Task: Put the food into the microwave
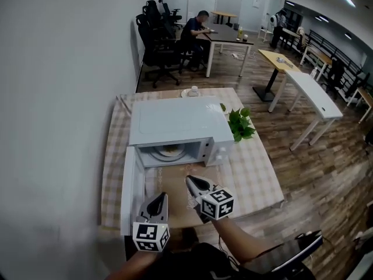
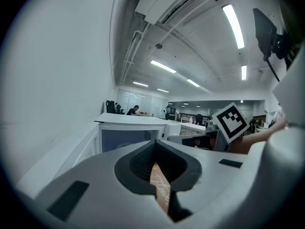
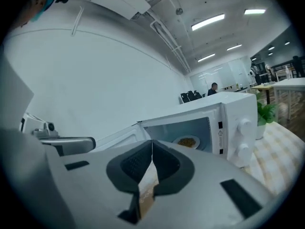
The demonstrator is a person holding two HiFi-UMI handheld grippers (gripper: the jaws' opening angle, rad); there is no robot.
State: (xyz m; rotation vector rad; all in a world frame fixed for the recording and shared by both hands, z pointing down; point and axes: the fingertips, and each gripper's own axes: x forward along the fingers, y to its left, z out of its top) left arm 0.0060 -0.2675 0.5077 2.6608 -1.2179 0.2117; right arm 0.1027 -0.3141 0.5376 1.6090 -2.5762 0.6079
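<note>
Grey left tool (image 1: pixel 162 197), grey right tool (image 1: pixel 189 180), black-and-white marker cubes (image 1: pixel 217 203), dark ribbed pads (image 3: pixel 135 164)

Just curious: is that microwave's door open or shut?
Open. The door of the microwave stands swung out at its left, and a plate of food shows inside.

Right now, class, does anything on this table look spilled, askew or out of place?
Nothing looks spilled or damaged. One oddity: the microwave stands with its door wide open, the plate of food already inside.
</note>
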